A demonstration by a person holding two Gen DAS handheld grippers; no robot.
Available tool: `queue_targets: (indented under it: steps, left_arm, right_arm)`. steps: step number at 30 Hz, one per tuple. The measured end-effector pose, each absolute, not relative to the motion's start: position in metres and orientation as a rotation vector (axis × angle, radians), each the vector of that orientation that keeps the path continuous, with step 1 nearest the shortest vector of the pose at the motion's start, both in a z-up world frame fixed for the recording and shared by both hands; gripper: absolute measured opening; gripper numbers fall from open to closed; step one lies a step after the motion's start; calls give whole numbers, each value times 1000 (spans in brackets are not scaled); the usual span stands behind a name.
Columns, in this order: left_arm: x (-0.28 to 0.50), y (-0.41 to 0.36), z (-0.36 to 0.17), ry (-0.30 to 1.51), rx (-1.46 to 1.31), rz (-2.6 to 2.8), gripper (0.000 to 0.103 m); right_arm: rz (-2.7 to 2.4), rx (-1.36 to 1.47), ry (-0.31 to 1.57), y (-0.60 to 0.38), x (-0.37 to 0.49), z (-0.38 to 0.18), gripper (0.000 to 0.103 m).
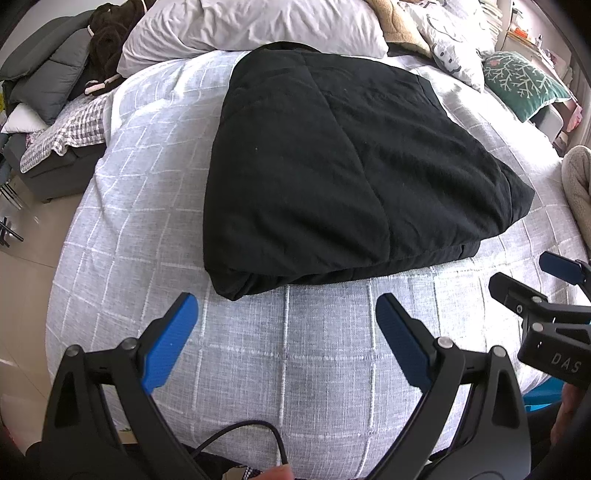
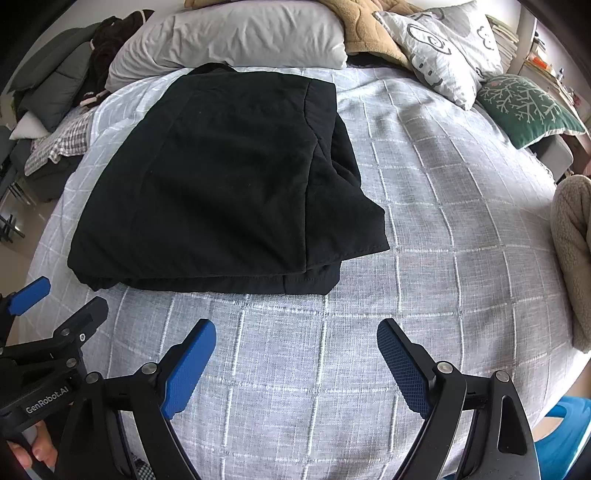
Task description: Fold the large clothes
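Observation:
A large black garment [image 1: 332, 166] lies folded into a thick rectangle on the grey checked bedspread [image 1: 288, 350]; it also shows in the right wrist view [image 2: 221, 184], left of centre. My left gripper [image 1: 286, 306] is open and empty, hovering just in front of the garment's near edge. My right gripper [image 2: 295, 332] is open and empty, also in front of the near edge and a little to the right. Each gripper shows at the edge of the other's view: the right one [image 1: 517, 280], the left one [image 2: 70, 295].
Pillows [image 1: 255, 26] and a green cushion [image 1: 521, 81] lie at the head of the bed. A sofa with piled clothes [image 1: 55, 92] stands to the left. A beige fleece item [image 2: 572, 258] sits at the right edge. A thin cable [image 1: 251, 432] hangs near my left gripper.

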State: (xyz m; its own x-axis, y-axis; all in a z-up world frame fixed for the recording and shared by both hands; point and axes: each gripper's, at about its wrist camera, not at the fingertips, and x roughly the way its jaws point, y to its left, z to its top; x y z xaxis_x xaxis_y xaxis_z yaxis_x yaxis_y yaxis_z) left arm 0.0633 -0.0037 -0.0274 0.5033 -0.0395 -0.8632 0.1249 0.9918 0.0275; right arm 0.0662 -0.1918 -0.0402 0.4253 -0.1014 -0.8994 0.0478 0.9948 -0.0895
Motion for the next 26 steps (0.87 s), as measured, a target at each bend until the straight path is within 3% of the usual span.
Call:
queue_targets:
  steps: [26]
  left_arm:
    - [71, 8, -25, 1046, 49, -122, 97]
  right_arm:
    - [-92, -59, 1131, -189, 67, -43, 91]
